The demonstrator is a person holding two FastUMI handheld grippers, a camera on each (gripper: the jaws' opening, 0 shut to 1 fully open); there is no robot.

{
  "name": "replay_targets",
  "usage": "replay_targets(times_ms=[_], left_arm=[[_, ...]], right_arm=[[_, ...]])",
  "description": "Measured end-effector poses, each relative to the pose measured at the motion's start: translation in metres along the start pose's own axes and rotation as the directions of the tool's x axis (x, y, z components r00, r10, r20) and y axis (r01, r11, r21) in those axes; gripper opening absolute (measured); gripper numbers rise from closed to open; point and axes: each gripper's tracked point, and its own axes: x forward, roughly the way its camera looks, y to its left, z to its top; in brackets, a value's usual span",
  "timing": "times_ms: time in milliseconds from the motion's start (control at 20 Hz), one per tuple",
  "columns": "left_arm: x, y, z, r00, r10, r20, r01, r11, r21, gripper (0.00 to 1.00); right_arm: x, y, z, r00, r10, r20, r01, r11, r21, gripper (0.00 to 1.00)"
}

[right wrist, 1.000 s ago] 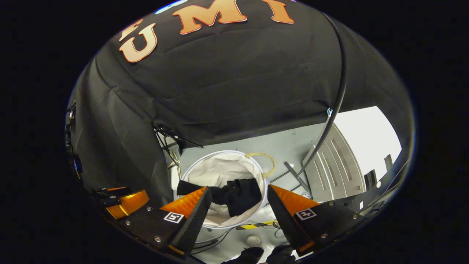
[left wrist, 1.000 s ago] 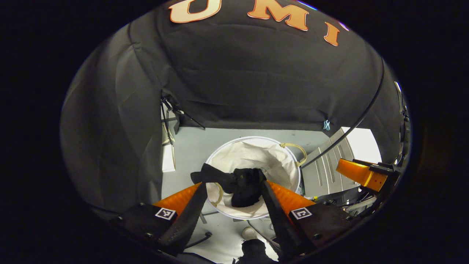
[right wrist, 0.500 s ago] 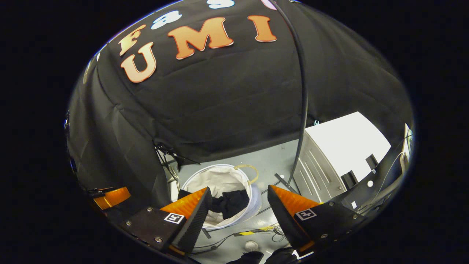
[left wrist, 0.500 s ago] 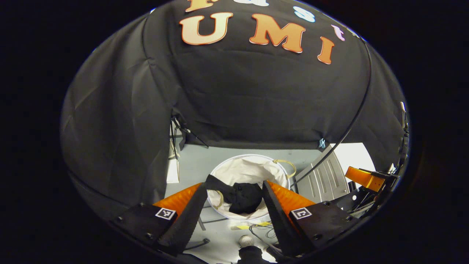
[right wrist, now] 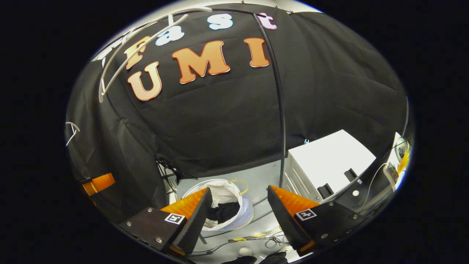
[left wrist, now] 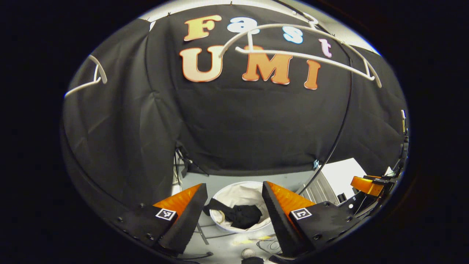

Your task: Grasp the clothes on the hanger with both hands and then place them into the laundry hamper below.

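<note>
Two grippers hang high above the floor, and we see both with fingers spread apart, holding nothing. Between the left gripper [left wrist: 231, 216] fingers, far below, sits the white hamper [left wrist: 253, 190] with the dark clothes [left wrist: 240, 215] lying inside, one sleeve draped over its near rim. We see the right gripper [right wrist: 239, 216] above the same hamper [right wrist: 245, 214], the clothes [right wrist: 224, 212] inside. A bare white hanger [left wrist: 304, 55] hangs up top. A white cabinet [right wrist: 328, 165] stands beside the hamper.
</note>
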Motion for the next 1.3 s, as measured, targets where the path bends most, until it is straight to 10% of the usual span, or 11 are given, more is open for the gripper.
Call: replay_targets(times_ms=[350, 900, 950, 1050, 1300], left_arm=[[-0.055, -0.017, 0.082, 0.979, -0.037, 0.199, 0.034, 0.999, 0.018, 0.95], [-0.107, -0.012, 0.184, 0.905, -0.016, 0.424, 0.018, 1.0, -0.001, 0.97], [-0.11, -0.009, 0.194, 0.897, -0.009, 0.443, 0.012, 1.0, -0.005, 1.0], [-0.117, -0.004, 0.207, 0.88, 0.008, 0.474, -0.003, 1.0, -0.01, 0.97], [-0.133, 0.009, 0.221, 0.854, 0.046, 0.518, -0.022, 0.998, -0.051, 0.94]], right_arm=[[-0.071, 0.008, 0.081, 0.981, 0.025, 0.191, -0.023, 1.0, -0.017, 0.94], [-0.156, 0.019, 0.205, 0.884, 0.061, 0.464, -0.018, 0.995, -0.098, 0.94], [-0.162, 0.021, 0.212, 0.874, 0.07, 0.481, -0.023, 0.994, -0.104, 0.82], [-0.17, 0.022, 0.219, 0.857, 0.082, 0.508, -0.029, 0.993, -0.112, 1.0], [-0.181, 0.022, 0.232, 0.832, 0.097, 0.547, -0.029, 0.991, -0.132, 0.93]])
